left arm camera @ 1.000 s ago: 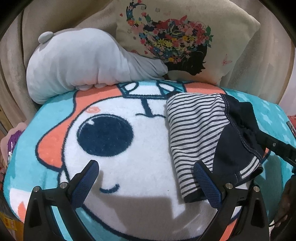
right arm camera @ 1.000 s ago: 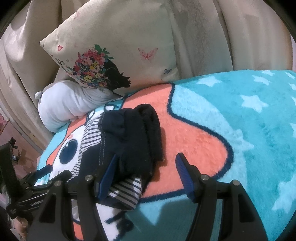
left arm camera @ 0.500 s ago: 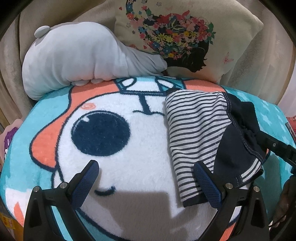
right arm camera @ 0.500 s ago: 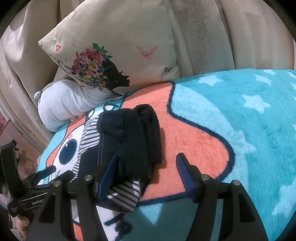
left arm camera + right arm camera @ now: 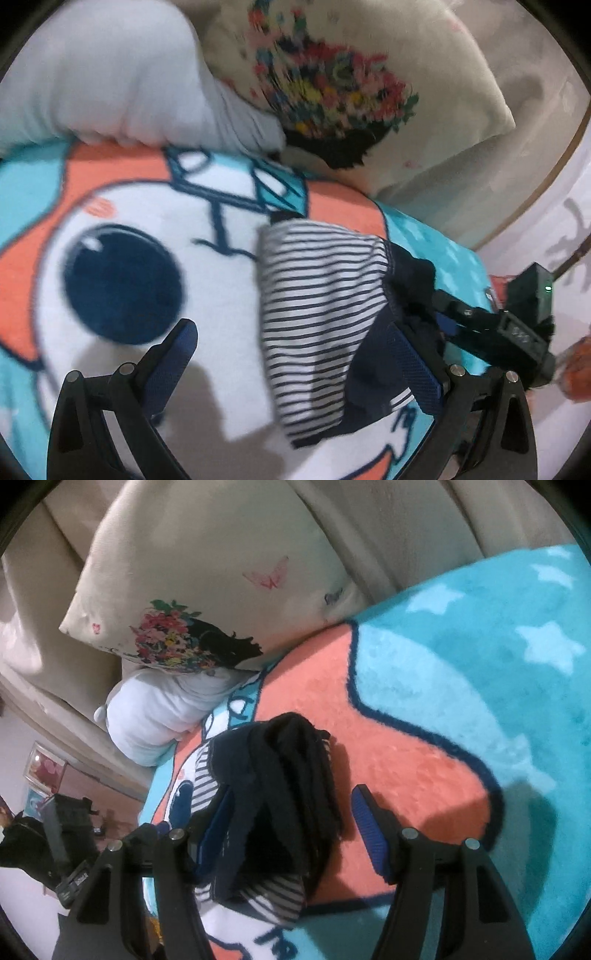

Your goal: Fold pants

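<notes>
The folded pants (image 5: pixel 317 306), navy with a striped white lining turned out, lie on the cartoon blanket (image 5: pixel 122 206). My left gripper (image 5: pixel 295 360) is open low over their near end: the striped part lies between the fingers and the right pad sits over the navy edge without pinching. In the right wrist view the dark bundle of pants (image 5: pixel 291 771) lies between the fingers of my open right gripper (image 5: pixel 293 827); its left pad is against the fabric's side and its right pad stands apart over the orange patch. The right gripper (image 5: pixel 476 325) also shows at the pants' right edge.
A floral cushion (image 5: pixel 207 602) and a pale grey plush pillow (image 5: pixel 155 716) lean on the beige sofa back (image 5: pixel 424 528) behind the pants. The teal starred blanket (image 5: pixel 480 657) stretches to the right. The left view is motion-blurred. A hand (image 5: pixel 576 369) shows at far right.
Both views have rolled and shifted, the left one now blurred and closer to the pants. The pants lie where they were. Both grippers keep the same width.
</notes>
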A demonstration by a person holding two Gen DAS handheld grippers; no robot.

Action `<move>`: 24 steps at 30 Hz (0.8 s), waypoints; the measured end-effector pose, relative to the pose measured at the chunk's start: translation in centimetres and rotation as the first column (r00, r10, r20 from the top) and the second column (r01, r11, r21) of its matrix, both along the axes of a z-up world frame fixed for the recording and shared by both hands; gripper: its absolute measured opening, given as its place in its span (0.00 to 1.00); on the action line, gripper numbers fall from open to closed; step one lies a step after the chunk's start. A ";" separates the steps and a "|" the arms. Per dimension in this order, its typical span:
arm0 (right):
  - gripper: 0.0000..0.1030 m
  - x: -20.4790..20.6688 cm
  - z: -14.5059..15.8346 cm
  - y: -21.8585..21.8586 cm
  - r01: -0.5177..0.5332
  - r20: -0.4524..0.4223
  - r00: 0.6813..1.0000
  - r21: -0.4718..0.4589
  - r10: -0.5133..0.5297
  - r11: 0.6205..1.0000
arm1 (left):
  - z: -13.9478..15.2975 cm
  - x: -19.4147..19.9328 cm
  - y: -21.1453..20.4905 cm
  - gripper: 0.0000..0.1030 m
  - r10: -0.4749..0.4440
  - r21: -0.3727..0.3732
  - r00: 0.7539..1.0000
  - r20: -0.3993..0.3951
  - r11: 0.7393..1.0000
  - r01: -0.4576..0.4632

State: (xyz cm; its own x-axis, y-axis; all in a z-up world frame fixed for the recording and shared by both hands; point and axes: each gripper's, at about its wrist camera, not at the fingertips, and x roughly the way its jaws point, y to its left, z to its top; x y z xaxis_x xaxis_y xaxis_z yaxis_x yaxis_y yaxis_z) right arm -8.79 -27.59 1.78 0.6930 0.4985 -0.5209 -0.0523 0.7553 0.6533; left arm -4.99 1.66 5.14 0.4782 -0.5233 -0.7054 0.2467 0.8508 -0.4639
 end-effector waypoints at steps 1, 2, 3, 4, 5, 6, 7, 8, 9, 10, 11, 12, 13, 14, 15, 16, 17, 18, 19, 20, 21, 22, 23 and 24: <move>0.63 0.4 -0.1 0.3 -0.009 -0.008 1.000 -0.005 0.009 1.000 | -0.4 0.8 -0.6 1.00 -0.026 -0.013 0.999 -0.020 1.000 0.025; 0.63 0.7 -0.1 0.6 -0.018 -0.014 1.000 -0.010 0.017 1.000 | -0.6 1.1 -1.1 1.00 -0.039 -0.017 0.999 -0.028 0.999 0.038; 0.63 1.1 -0.2 0.9 -0.028 -0.019 0.999 -0.016 0.028 0.999 | -0.9 1.6 -1.6 1.00 -0.054 -0.018 0.998 -0.037 0.998 0.054; 0.63 1.6 -0.3 1.4 -0.042 -0.026 0.999 -0.025 0.041 0.999 | -1.3 2.1 -2.2 0.99 -0.070 -0.021 0.996 -0.053 0.997 0.069; 0.62 2.0 -0.5 1.8 -0.052 -0.035 0.998 -0.032 0.051 0.998 | -1.7 2.5 -2.7 0.99 -0.089 -0.030 0.994 -0.070 0.996 0.087; 0.59 2.2 -0.6 2.0 -0.055 -0.032 0.998 -0.037 0.054 0.998 | -1.8 2.6 -3.1 0.99 -0.094 -0.025 0.994 -0.061 0.995 0.093; 0.50 2.3 -0.5 2.4 -0.052 -0.028 0.998 -0.057 0.051 0.997 | -1.5 2.4 -3.6 0.91 -0.101 -0.013 0.994 -0.037 0.995 0.100; 0.41 2.4 -0.3 2.7 -0.056 -0.031 0.998 -0.078 0.053 0.995 | -1.4 2.3 -4.1 0.73 -0.137 -0.025 0.990 -0.046 0.990 0.136; 0.39 2.3 -0.2 2.8 -0.061 -0.030 0.998 -0.083 0.059 0.995 | -1.1 2.0 -4.6 0.69 -0.160 -0.023 0.986 -0.052 0.987 0.159; 0.33 2.0 0.1 2.9 -0.066 -0.021 0.998 -0.090 0.064 0.994 | -0.7 1.7 -4.7 0.66 -0.153 -0.002 0.988 -0.034 0.988 0.153; 0.30 1.8 0.6 3.0 -0.073 -0.007 0.997 -0.103 0.072 0.992 | -0.4 1.4 -4.8 0.60 -0.159 0.007 0.987 -0.015 0.987 0.159; 0.29 1.5 1.1 3.2 -0.079 0.007 0.997 -0.118 0.081 0.990 | 0.1 1.1 -4.9 0.57 -0.167 0.007 0.986 -0.002 0.986 0.167; 0.28 1.1 1.8 3.4 -0.086 0.024 0.996 -0.134 0.090 0.987 | 0.5 1.0 -4.7 0.54 -0.165 0.000 0.986 0.004 0.986 0.165; 0.28 0.9 2.5 3.6 -0.092 0.037 0.994 -0.144 0.099 0.985 | 1.1 1.0 -4.4 0.54 -0.158 -0.012 0.987 0.012 0.987 0.159; 0.27 0.8 3.0 3.7 -0.097 0.044 0.994 -0.149 0.105 0.984 | 1.5 1.1 -4.2 0.54 -0.153 -0.022 0.988 0.018 0.988 0.154; 0.27 0.8 3.7 3.9 -0.102 0.054 0.992 -0.154 0.111 0.983 | 2.1 1.4 -3.9 0.54 -0.148 -0.029 0.989 0.028 0.988 0.148; 0.27 0.9 4.3 4.0 -0.106 0.065 0.991 -0.160 0.117 0.981 | 2.6 1.8 -3.8 0.54 -0.142 -0.027 0.989 0.034 0.989 0.143; 0.27 1.2 4.7 4.1 -0.110 0.072 0.990 -0.165 0.123 0.980 | 2.9 2.2 -3.6 0.54 -0.130 -0.019 0.991 0.037 0.991 0.131; 0.27 1.6 5.2 4.2 -0.111 0.078 0.989 -0.171 0.126 0.979 | 3.1 2.7 -3.5 0.54 -0.116 -0.005 0.992 0.044 0.993 0.116; 0.27 2.0 5.4 4.4 -0.111 0.081 0.989 -0.174 0.127 0.979 | 3.2 3.1 -3.2 0.54 -0.107 0.010 0.993 0.049 0.994 0.107; 0.27 2.6 5.5 4.5 -0.111 0.082 0.988 -0.176 0.127 0.978 | 3.0 3.8 -3.2 0.54 -0.088 0.042 0.995 0.054 0.995 0.086; 0.27 3.2 5.4 4.6 -0.108 0.079 0.989 -0.178 0.124 0.978 | 2.7 4.2 -3.3 0.54 -0.071 0.070 0.996 0.056 0.995 0.067; 0.27 3.9 5.0 4.7 -0.102 0.071 0.991 -0.183 0.117 0.978 | 2.1 4.7 -3.4 0.54 -0.049 0.110 0.997 0.054 0.993 0.043; 0.27 4.4 4.6 4.8 -0.096 0.061 0.992 -0.188 0.109 0.977 | 1.7 5.1 -3.3 0.54 -0.030 0.147 0.998 0.052 0.989 0.022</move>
State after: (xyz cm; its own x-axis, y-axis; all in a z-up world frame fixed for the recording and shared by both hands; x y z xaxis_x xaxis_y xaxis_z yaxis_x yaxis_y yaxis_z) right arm -4.36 -22.80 6.34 0.6815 0.4688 -0.5619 -0.1768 0.8506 0.4952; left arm 0.07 -1.68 6.83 0.5053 -0.4291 -0.7487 0.2910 0.9015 -0.3202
